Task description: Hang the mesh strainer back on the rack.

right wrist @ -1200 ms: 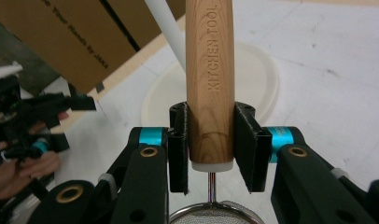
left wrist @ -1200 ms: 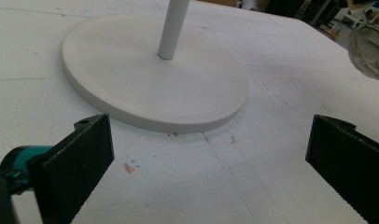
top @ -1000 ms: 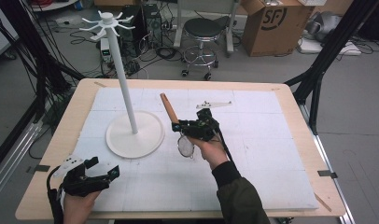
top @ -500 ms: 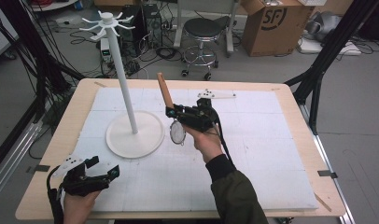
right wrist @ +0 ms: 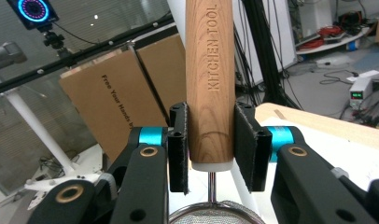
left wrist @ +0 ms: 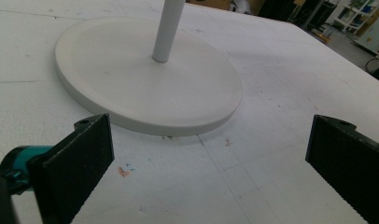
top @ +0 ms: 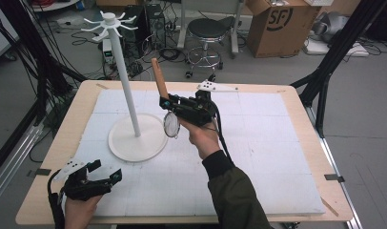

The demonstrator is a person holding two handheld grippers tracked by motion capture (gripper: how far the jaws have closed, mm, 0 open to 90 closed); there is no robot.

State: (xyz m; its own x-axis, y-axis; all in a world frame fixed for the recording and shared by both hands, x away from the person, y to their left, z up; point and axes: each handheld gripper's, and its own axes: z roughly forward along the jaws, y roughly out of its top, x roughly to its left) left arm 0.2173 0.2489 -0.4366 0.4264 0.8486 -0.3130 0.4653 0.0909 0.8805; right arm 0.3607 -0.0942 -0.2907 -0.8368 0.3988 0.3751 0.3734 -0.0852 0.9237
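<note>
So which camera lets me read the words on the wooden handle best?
The right gripper view: the wooden handle stands big and close between the jaws of the right gripper, reading KITCHEN TOOL. In the high view the handle is a small brown stick, its letters too tiny to read.

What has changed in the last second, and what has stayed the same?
The right gripper, shut on the strainer by its wooden handle, rose and moved slightly left toward the white stand, tilting the handle more upright. The left gripper stayed open at the table's near left corner; the stand did not move.
</note>
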